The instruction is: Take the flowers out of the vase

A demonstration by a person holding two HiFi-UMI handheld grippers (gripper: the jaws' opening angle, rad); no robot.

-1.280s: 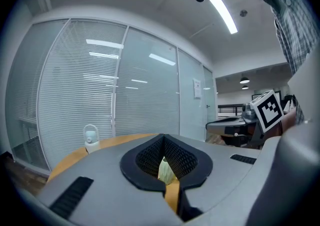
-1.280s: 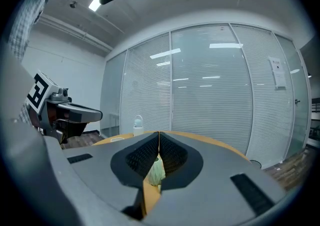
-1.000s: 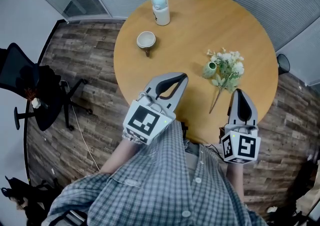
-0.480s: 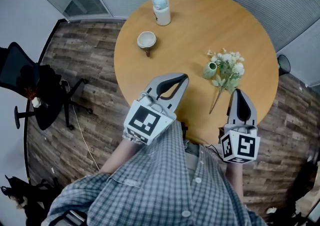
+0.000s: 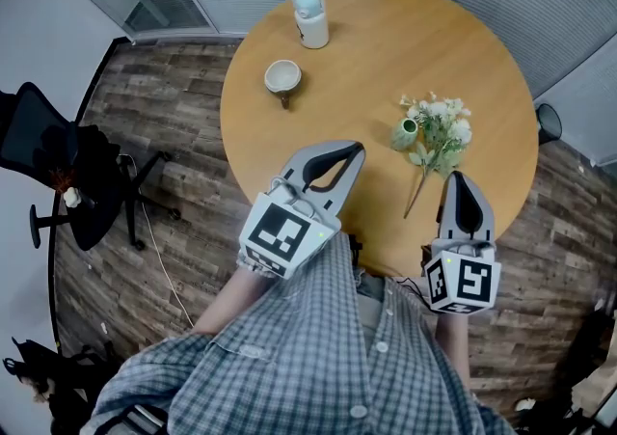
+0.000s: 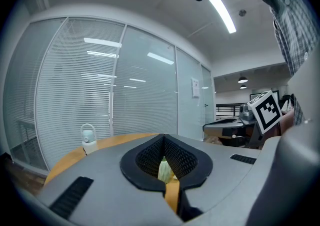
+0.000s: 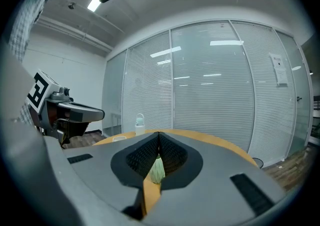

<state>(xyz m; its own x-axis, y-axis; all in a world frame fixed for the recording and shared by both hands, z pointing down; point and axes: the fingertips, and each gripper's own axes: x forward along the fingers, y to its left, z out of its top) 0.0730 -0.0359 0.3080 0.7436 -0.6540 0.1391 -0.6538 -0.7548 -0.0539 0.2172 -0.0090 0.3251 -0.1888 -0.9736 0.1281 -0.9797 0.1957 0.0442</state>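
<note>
Nothing is moving since earlier; left gripper [image 5: 355, 148] and right gripper [image 5: 461, 176] are staying closed, jaws empty. Flowers [image 5: 443, 126] by vase [image 5: 404, 134] are probably handling light, fragile; stem [image 5: 417, 194] is offering the hold.

A bottle [image 5: 309, 16] and cup [image 5: 282, 77] are sitting near the round table's [image 5: 366, 57] far edge. A vase [image 5: 404, 134] and flowers [image 5: 443, 132] are sitting near its right edge.

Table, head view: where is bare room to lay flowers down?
Free: the middle of the table, between cup, bottle and vase; also the far right beyond the flowers. Crowded: the near edge, under the left gripper and right gripper.
</note>
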